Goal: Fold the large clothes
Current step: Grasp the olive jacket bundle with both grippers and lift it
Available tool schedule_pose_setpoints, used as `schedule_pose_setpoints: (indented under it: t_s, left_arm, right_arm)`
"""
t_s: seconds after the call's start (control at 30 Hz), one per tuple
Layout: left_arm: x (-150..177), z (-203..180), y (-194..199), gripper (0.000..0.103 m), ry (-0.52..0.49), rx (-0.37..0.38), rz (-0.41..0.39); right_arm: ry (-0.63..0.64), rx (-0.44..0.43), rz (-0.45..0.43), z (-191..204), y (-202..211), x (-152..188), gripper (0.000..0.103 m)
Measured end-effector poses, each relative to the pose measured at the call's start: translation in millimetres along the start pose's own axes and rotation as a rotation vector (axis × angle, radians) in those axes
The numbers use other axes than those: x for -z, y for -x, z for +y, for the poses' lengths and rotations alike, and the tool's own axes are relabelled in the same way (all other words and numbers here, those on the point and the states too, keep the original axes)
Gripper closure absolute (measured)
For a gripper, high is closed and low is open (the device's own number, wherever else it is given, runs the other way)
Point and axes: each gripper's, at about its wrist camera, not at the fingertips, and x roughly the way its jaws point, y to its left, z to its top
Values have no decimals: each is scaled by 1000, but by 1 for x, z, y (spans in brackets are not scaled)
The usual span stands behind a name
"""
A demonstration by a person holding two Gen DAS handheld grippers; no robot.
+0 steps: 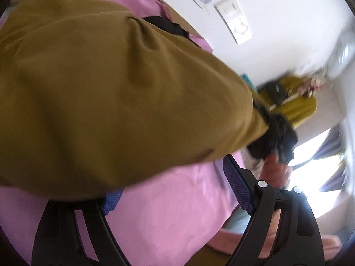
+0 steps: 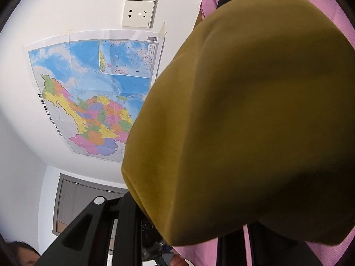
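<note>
Left gripper (image 1: 177, 190): low in its own view, blue pads (image 1: 237, 184) set wide apart; the garment's lower edge drapes over the 8 o'clock pad, so a grip on the cloth cannot be confirmed.
Right gripper (image 2: 177, 239): one black finger (image 2: 97, 228) shows at 7 o'clock; the other is buried under fabric, so the jaw state cannot be told.
Garment (image 1: 106, 97): mustard-brown cloth, bunched and lifted, fills the left view from centre to 10 o'clock and the right view (image 2: 255, 133) from centre to 3 o'clock.
Pink cloth (image 1: 168, 201): beneath the garment, at 6 o'clock in the left view.
Hand (image 1: 275, 170): at 4 o'clock, beside dark fabric (image 1: 277, 137).
Wall: map (image 2: 93, 93) at 9 o'clock in the right view, sockets (image 2: 139, 2) at 11 o'clock.
Window (image 1: 310, 177): bright, far, at 4 o'clock in the left view.
</note>
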Motion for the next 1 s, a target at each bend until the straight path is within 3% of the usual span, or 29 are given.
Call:
schedule_pose_setpoints:
  t_s: [0.17, 0.3, 0.43, 0.53, 0.67, 0.7, 0.77, 0.87, 0.93, 1.0]
  left_arm:
    - [-7, 15, 8, 21, 95, 81, -68]
    - [-13, 20, 10, 23, 150, 94, -122]
    - [-19, 16, 19, 28, 158, 36, -248]
    - [-19, 3, 27, 33, 78, -81, -317]
    - [-18, 9, 24, 28, 62, -112, -294]
    - [-17, 17, 24, 22, 86, -114, -278]
    - [-18, 29, 31, 24, 111, -95, -286]
    - [-16, 36, 41, 24, 135, -53, -286]
    - [-15, 43, 48, 24, 163, -16, -296]
    - [-16, 44, 48, 24, 180, -3, -296]
  right_arm:
    - [9, -8, 2, 1, 0, 2, 79]
    - [-2, -17, 5, -1, 0, 2, 79]
    - [13, -23, 2, 1, -2, 3, 79]
    - [15, -17, 9, -1, -5, 5, 79]
    - [15, 19, 15, -10, -4, 10, 79]
    - [21, 33, 18, -11, -4, 11, 77]
    - [23, 68, 24, -16, -5, 15, 72]
    - [70, 129, 18, -14, -2, 21, 54]
    - [99, 159, -8, -10, 5, 24, 34]
    - [122, 155, -25, -3, 9, 24, 28]
